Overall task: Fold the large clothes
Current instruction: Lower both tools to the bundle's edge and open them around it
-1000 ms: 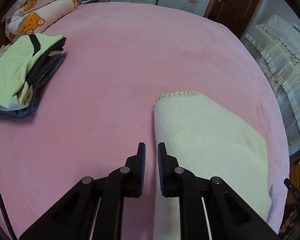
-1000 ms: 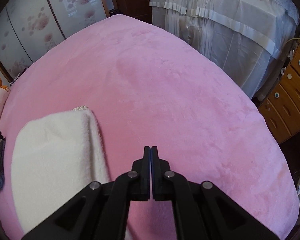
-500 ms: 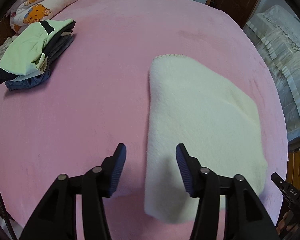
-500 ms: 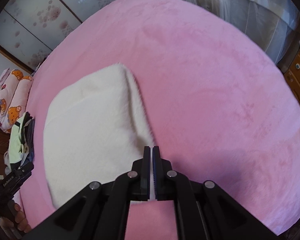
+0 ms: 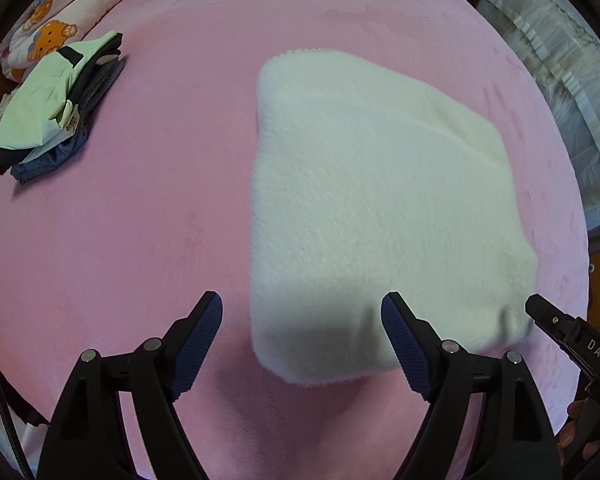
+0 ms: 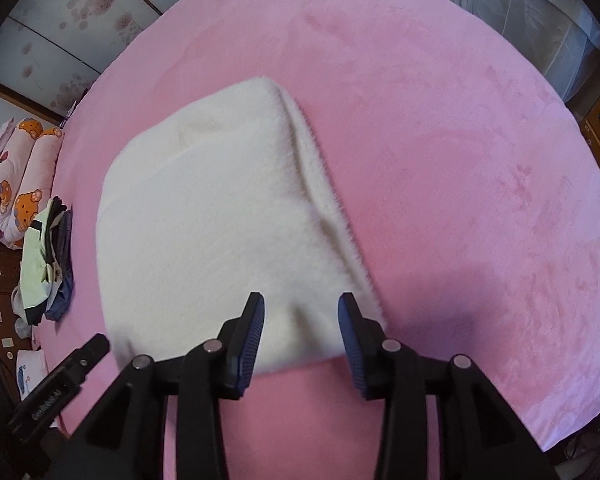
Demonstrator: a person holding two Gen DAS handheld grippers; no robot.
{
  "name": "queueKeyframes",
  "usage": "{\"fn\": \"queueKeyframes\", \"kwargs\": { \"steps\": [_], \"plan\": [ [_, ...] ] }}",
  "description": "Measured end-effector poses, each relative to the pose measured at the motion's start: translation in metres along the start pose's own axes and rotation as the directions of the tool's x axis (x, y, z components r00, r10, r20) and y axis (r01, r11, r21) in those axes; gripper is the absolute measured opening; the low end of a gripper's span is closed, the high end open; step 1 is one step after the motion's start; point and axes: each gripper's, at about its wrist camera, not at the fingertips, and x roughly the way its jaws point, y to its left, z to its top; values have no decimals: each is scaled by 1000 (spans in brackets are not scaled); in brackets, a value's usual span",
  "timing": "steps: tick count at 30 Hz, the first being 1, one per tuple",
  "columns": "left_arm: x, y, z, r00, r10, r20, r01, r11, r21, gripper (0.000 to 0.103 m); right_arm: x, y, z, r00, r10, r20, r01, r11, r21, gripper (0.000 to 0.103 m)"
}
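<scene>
Cream fleece garment (image 5: pixel 372 200) flat beneath both spread-fingered hand-held grippers, left (image 5: pixel 302 338) and right (image 6: pixel 301 330).

Your left gripper (image 5: pixel 302 332) hides the near edge of the pink bed cover (image 5: pixel 140 200) behind its arms, which the bottom of the frame cuts off; the right gripper (image 6: pixel 300 328) does the same in its own view, its left finger (image 6: pixel 250 330) covering part of the white blanket's (image 6: pixel 220 216) near hem; the blanket's inner layers are folded out of sight; the pile of clothes (image 5: pixel 56 108) shows only its top garment clearly; the bear-print pillows (image 5: pixel 60 16) run off the frame's dark rim; the print on the wardrobe doors (image 6: pixel 68 32) is blurred.
</scene>
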Motion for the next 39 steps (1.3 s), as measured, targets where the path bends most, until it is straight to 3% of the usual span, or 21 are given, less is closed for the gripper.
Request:
{"fn": "queueKeyframes", "kwargs": {
  "steps": [3,8,12,18,24,29,33,37,39],
  "plan": [
    [-5,-8,-3,1000,16,3,-16,999,28,81,-2,12,-6,1000,-22,-13,22,999,-32,56],
    [-11,-16,-8,1000,18,8,-19,999,34,81,-3,35,-14,997,-71,-18,68,989,-131,60],
    [-13,-19,-10,1000,7,12,-8,1000,27,82,-7,51,-18,993,-115,2,113,972,-208,73],
    [-18,-24,-11,999,15,29,-16,999,36,86,-16,67,-17,983,-172,57,181,932,-315,75],
    [-20,-23,-13,1000,-4,25,2,999,43,86,-23,71,-16,975,-203,92,222,911,-346,75],
    [-20,-19,-11,999,-31,15,30,999,27,87,-22,72,-15,980,-184,74,198,921,-334,75],
    [-17,-15,-11,999,-36,9,36,999,-2,94,-22,70,-9,984,-167,60,177,926,-332,75],
    [-11,-5,-7,994,-107,-18,107,993,-44,98,-21,66,-5,987,-151,57,161,928,-336,76],
    [-7,-3,-4,986,-159,-42,158,987,-40,102,-20,62,-2,990,-134,51,143,934,-327,87]
  ]
}}
